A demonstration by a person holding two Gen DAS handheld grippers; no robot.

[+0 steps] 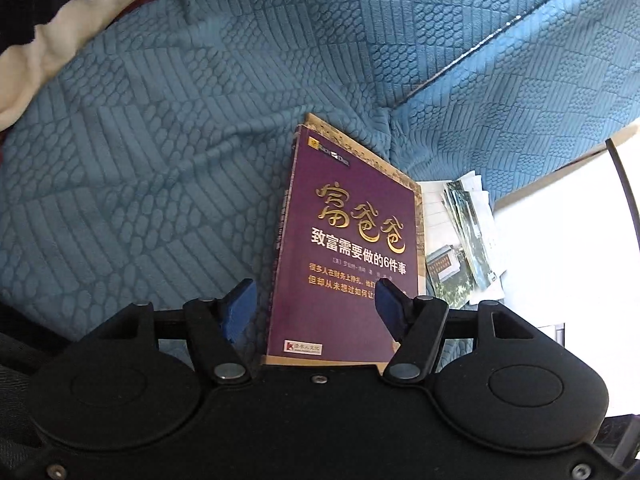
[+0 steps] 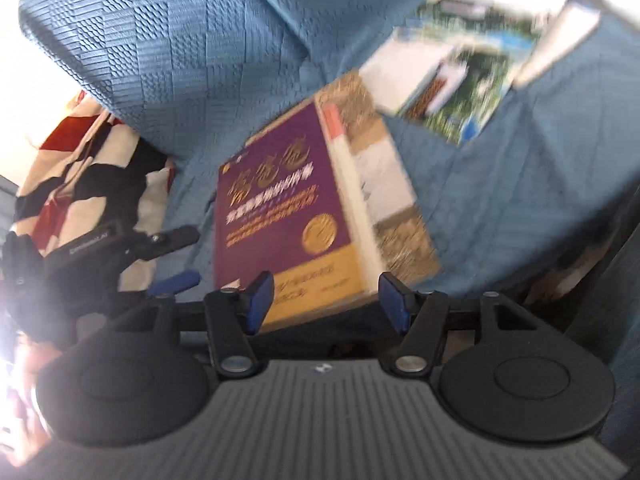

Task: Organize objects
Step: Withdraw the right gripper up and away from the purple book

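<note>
Both grippers, left and right, have their jaws apart, gripping nothing. Purple book sits on the blue sofa near its front edge, with brochures just beside it.

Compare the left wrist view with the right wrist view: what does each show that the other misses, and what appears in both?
Left wrist only: the purple book's sharp front title, a cream fabric edge, the left tongs open.

Right wrist only: the book stack's page edges, a red, white and black patterned cloth, the right tongs open, the left tongs seen from the side.

Both: the purple book, the photo prints beyond it, the blue quilted cover.
</note>
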